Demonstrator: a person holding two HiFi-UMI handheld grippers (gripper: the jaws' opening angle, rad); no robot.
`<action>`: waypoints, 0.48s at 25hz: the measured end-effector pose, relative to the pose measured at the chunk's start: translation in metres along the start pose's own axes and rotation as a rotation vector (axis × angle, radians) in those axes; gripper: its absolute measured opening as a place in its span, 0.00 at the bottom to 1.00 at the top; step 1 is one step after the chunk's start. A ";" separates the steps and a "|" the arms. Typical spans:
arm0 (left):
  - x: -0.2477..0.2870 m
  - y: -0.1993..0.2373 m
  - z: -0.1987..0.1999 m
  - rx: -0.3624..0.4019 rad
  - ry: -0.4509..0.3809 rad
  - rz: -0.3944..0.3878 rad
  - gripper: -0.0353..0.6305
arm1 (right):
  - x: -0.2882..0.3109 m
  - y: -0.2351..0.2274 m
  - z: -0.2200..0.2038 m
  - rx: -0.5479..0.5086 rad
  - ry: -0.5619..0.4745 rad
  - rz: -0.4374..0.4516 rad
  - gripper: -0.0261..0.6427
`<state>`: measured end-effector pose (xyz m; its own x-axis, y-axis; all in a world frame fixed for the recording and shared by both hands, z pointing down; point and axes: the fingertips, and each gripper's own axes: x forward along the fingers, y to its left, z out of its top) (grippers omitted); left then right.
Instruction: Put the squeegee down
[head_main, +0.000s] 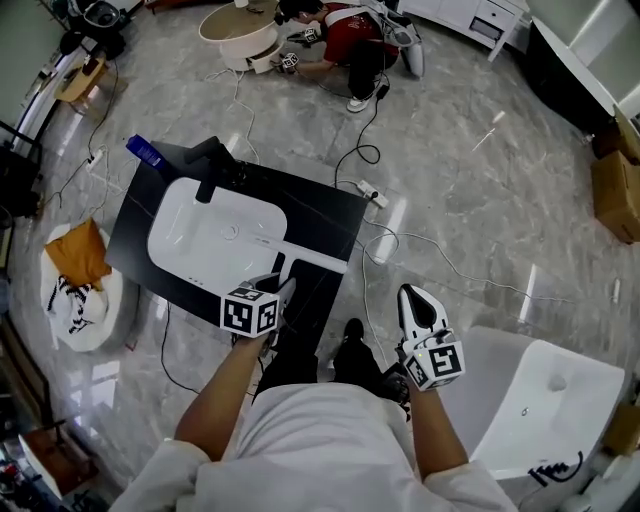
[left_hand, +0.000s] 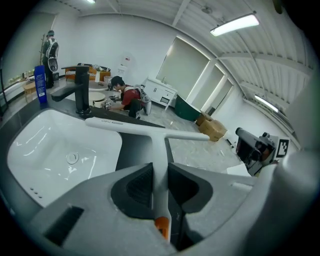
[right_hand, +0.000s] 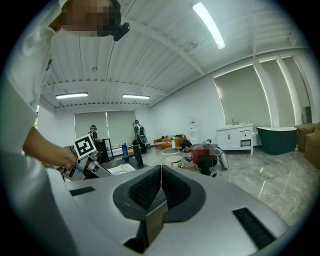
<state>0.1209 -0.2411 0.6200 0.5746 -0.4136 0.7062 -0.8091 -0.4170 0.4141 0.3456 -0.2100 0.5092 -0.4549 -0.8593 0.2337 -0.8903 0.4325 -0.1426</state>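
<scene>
The white T-shaped squeegee (head_main: 312, 259) hangs just above the black countertop (head_main: 330, 205), its blade lying across beside the right rim of the white sink (head_main: 215, 235). My left gripper (head_main: 283, 290) is shut on its handle. In the left gripper view the handle (left_hand: 159, 150) runs up between the jaws to the blade (left_hand: 145, 129), and an orange end shows low down behind the left gripper (left_hand: 160, 171). My right gripper (head_main: 413, 295) is off to the right of the counter, over the floor. In the right gripper view the right gripper (right_hand: 161, 174) is shut with nothing in it.
A black faucet (head_main: 210, 170) and a blue bottle (head_main: 145, 152) stand at the counter's far side. Cables (head_main: 400, 235) trail over the marble floor. A white tub (head_main: 540, 400) sits at the lower right, cardboard boxes (head_main: 615, 180) at the right, and a person (head_main: 350, 40) crouches far off.
</scene>
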 end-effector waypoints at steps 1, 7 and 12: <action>0.005 0.000 -0.002 -0.002 0.013 0.002 0.18 | 0.002 -0.002 0.000 -0.001 0.002 0.007 0.06; 0.030 0.003 -0.007 -0.015 0.069 0.018 0.18 | 0.015 -0.015 -0.003 0.003 0.015 0.038 0.06; 0.047 0.009 -0.012 -0.024 0.115 0.032 0.18 | 0.019 -0.024 -0.010 0.021 0.033 0.038 0.06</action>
<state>0.1395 -0.2544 0.6635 0.5318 -0.3298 0.7800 -0.8301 -0.3855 0.4029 0.3585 -0.2345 0.5263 -0.4895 -0.8325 0.2592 -0.8716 0.4588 -0.1726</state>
